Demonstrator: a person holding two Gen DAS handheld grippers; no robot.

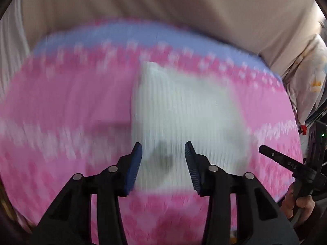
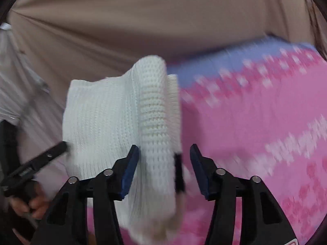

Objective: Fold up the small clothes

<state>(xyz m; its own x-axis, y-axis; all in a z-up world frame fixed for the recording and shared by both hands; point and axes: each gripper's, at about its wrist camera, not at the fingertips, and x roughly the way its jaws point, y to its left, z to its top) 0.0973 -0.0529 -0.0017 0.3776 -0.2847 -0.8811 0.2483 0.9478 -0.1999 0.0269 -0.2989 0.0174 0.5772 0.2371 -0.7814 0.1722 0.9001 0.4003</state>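
risk: white knit garment (image 2: 114,122) may be dropped, fold undone | right gripper (image 2: 164,169) parted, cloth between pads, unpinched | left gripper (image 1: 163,163) released over it

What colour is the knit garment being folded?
White, ribbed knit garment, lying on a pink patterned cloth. Sharpest in the right wrist view.

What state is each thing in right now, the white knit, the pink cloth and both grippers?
White knit: partly folded, one rolled edge lifted between the right gripper's fingers.
Pink cloth: spread flat under the knit.
Left gripper: open, over the knit.
Right gripper: open, jaws apart around the knit's fold, not pinching it.
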